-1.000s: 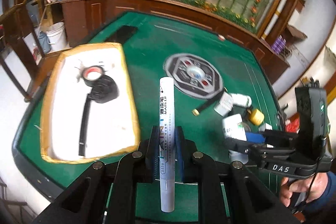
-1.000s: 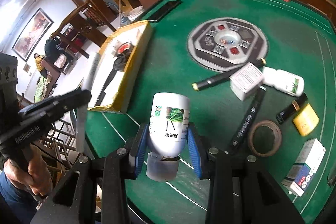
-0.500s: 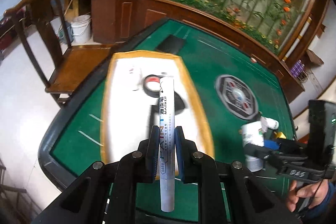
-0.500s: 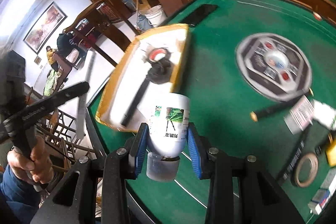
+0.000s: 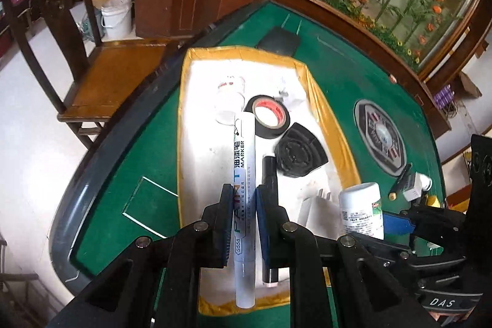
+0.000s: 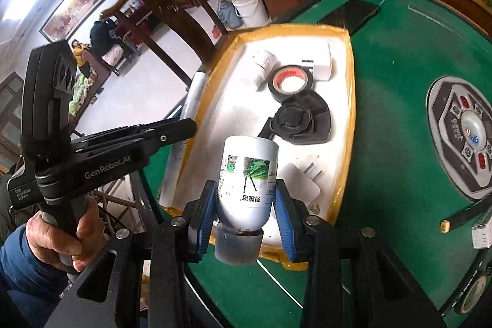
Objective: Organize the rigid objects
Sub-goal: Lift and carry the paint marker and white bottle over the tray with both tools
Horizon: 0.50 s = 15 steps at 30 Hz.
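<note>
My left gripper (image 5: 243, 199) is shut on a white paint marker (image 5: 244, 189) that points forward over the white tray with a yellow rim (image 5: 310, 82). My right gripper (image 6: 246, 199) is shut on a white pill bottle (image 6: 247, 171) with a green label, cap toward the camera, above the tray's near end (image 6: 344, 143). In the tray lie a black tape roll (image 5: 270, 116), a black round part (image 5: 298, 151), a black pen (image 5: 270, 183), a small white bottle (image 5: 229, 91) and a white plug (image 6: 299, 183).
The green felt table (image 6: 393, 76) carries a round dice console (image 6: 464, 134), a black phone (image 6: 353, 11) behind the tray, plus pens and boxes at the right edge. A wooden chair (image 5: 101, 63) and a white bucket (image 5: 117, 14) stand left of the table. A hand (image 6: 61, 235) holds the left gripper.
Both grippers have swung left from the cluttered right side of the table to above the tray, each still holding its object. The tray now fills the middle of both views.
</note>
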Available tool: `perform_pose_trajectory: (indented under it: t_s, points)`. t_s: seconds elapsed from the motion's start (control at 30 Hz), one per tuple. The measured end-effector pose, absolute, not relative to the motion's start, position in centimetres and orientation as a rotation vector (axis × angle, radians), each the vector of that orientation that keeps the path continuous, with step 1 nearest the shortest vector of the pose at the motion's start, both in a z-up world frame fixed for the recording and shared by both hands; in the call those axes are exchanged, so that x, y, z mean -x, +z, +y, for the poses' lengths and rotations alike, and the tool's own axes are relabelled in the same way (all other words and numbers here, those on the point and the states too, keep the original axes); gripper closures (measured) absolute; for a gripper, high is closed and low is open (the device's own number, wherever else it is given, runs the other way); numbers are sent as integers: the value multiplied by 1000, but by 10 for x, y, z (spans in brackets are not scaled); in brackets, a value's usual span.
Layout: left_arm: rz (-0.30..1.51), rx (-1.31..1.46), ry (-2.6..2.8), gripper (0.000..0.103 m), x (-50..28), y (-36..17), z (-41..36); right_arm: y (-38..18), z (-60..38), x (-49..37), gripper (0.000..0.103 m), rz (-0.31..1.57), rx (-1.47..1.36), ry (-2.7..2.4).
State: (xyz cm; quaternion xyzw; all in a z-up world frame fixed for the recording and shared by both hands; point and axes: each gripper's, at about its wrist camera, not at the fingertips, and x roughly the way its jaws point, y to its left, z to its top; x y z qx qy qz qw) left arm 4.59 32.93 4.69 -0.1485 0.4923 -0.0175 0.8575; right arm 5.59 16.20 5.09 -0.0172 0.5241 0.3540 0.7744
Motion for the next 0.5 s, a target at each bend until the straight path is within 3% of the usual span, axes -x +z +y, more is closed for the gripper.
perform_pose_trajectory:
  t_s: [0.27, 0.5]
  points:
    - [1097, 262, -70, 89, -48, 17, 320, 39, 169, -73, 67, 1165, 13, 696]
    - [1057, 231, -62, 88, -41, 21, 321, 35, 186, -89, 67, 1181, 10, 679]
